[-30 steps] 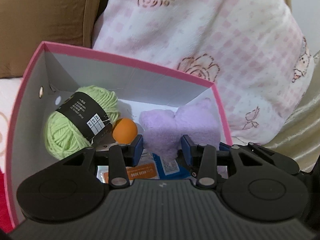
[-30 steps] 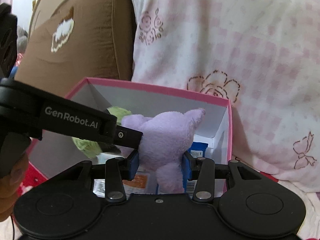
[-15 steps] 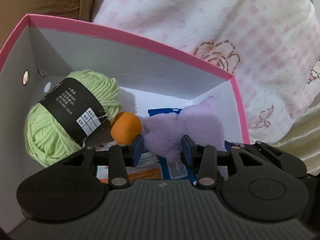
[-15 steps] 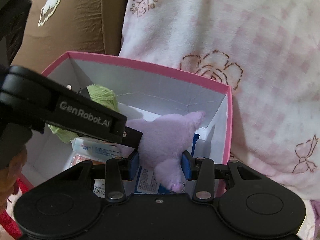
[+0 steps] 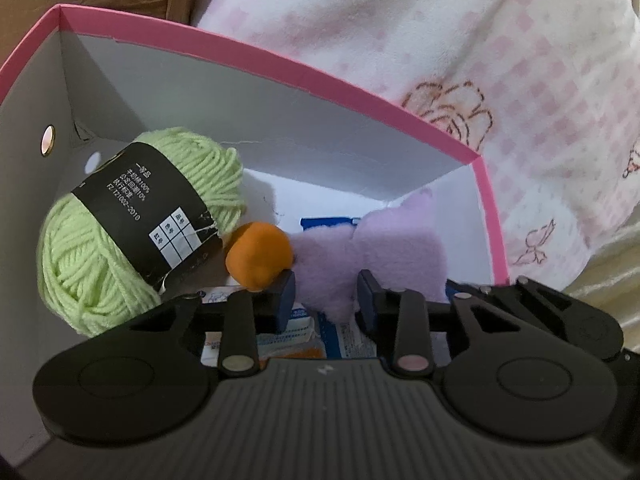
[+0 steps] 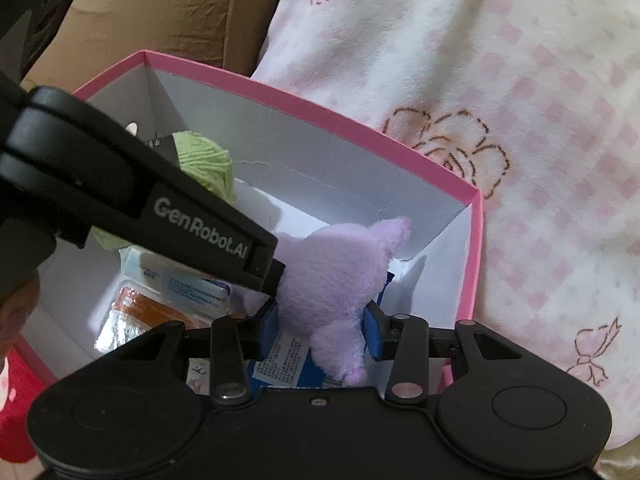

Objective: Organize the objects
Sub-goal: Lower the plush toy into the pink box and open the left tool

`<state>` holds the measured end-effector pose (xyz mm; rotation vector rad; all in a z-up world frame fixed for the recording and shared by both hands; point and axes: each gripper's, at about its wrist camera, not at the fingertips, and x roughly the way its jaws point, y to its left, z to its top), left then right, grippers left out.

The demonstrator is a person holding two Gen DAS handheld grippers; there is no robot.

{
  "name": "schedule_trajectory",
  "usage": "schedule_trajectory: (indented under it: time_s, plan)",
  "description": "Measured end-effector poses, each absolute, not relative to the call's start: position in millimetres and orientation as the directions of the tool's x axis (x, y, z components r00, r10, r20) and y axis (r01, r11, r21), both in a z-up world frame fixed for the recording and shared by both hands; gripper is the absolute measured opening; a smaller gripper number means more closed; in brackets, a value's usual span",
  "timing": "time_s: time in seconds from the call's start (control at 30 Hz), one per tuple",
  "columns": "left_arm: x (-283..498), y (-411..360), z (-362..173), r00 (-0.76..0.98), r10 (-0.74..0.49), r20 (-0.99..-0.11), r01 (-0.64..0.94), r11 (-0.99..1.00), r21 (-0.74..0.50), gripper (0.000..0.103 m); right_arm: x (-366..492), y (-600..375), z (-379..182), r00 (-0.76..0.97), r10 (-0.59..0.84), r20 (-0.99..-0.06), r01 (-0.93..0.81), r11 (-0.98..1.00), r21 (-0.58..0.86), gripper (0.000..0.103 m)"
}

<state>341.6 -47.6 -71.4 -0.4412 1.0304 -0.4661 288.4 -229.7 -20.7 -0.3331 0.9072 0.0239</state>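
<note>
A purple plush toy (image 5: 384, 248) hangs low inside the pink-rimmed box (image 5: 280, 56), toward its right wall. My left gripper (image 5: 326, 296) has its blue pads pressed on the toy's near end, and its jaws are closing. In the right wrist view the same toy (image 6: 332, 276) sits between the pads of my right gripper (image 6: 320, 330). Those jaws are opening, though both pads still touch the fur. The left gripper's black finger (image 6: 256, 256) reaches the toy from the left. A green yarn ball (image 5: 120, 272) and an orange ball (image 5: 258, 256) lie at the box's left.
Flat packets (image 6: 180, 284) cover the box floor, with an orange one (image 6: 144, 308) and a blue one (image 6: 280, 360) among them. A pink checked blanket (image 5: 480, 60) rises behind and to the right of the box. A brown cushion (image 6: 160, 12) lies behind it at the left.
Both grippers have sunk with the purple plush toy from above the rim down into the box. The right gripper has rolled a little.
</note>
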Motion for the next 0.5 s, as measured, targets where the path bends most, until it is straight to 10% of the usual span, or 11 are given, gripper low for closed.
schedule_trajectory:
  time_s: [0.23,0.5]
  plan:
    - [337,-47,-71,0.432,-0.559,-0.708,0.169,0.821,-0.546,0.032,264,-233,-11,0.655,-0.094,-0.750,-0.182,0.943,-0.277,0.065]
    - [328,-39,-55,0.460,-0.555,-0.692,0.169,0.821,-0.546,0.032,258,-230,-11,0.675,-0.035,-0.737,-0.218,0.945,-0.244,0.044]
